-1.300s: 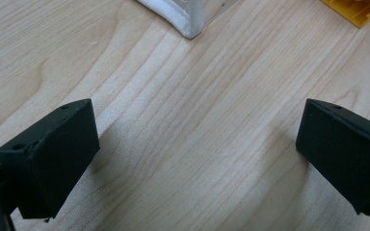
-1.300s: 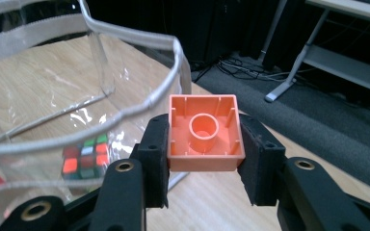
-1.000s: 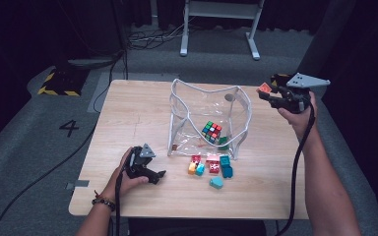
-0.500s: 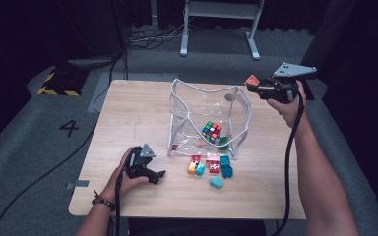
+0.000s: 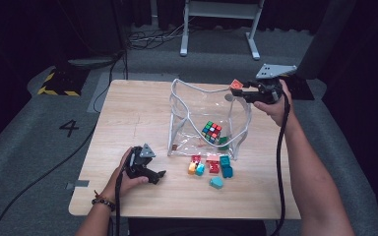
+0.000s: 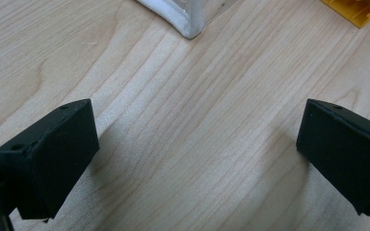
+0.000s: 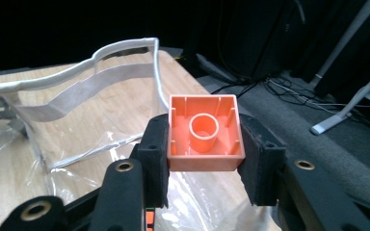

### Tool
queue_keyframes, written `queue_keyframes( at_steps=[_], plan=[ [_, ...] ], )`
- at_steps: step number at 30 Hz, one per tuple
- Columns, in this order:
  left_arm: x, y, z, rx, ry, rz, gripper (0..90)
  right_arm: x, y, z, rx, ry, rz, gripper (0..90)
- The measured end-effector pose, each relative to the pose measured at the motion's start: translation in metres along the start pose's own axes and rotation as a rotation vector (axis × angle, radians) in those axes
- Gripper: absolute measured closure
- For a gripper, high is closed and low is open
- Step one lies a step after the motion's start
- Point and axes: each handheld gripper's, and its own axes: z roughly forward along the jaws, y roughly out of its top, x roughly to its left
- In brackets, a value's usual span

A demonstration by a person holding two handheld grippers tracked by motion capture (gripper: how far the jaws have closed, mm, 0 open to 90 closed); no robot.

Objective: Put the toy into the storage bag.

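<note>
One orange hollow plastic building block (image 7: 205,133), underside up with its round inner tube showing, sits clamped between the right gripper (image 5: 241,92) jaws. Since a second ago that gripper has swung in from the table's 2 o'clock edge to the rim of the clear plastic zip bag (image 5: 192,118), so a drop inside looks near. The left gripper (image 6: 197,159) rests open on the wooden table (image 5: 138,113) at 7 o'clock.

Grey carpet floor (image 5: 39,162), white desk frame (image 5: 219,24), dark surroundings

The high view is looking down on the whole table (image 5: 142,113), while both tongs views are sitting close, sharing its clear bag (image 5: 204,115).
</note>
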Motion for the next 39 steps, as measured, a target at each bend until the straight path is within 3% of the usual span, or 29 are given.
queue_keyframes(
  at_steps=[5, 17, 20, 27, 30, 34, 39],
  plan=[
    [0.000, 0.000, 0.000, 0.000, -0.004, -0.002, 1.1, 0.004, 0.003, 0.007, 0.003, 0.030, -0.016, 59.5],
    [0.000, 0.000, 0.000, 0.000, 0.000, 0.003, 1.1, 0.020, 0.012, 0.032, 0.101, 0.064, -0.090, 59.5],
    [0.000, 0.000, 0.000, 0.000, 0.001, 0.003, 1.1, 0.025, 0.014, 0.043, 0.161, 0.081, -0.119, 59.4],
    [0.000, 0.000, 0.000, 0.000, -0.003, -0.001, 1.1, 0.028, 0.018, 0.054, 0.219, 0.091, -0.139, 59.4],
    [0.000, 0.000, 0.000, 0.003, 0.001, 0.006, 1.1, 0.029, 0.018, 0.062, 0.282, 0.104, -0.150, 59.5],
    [0.000, 0.000, 0.000, 0.003, 0.001, 0.007, 1.1, 0.027, 0.018, 0.066, 0.351, 0.129, -0.186, 59.4],
    [0.000, 0.000, 0.000, 0.001, -0.004, 0.001, 1.1, 0.023, 0.015, 0.067, 0.407, 0.151, -0.186, 59.4]
  ],
)
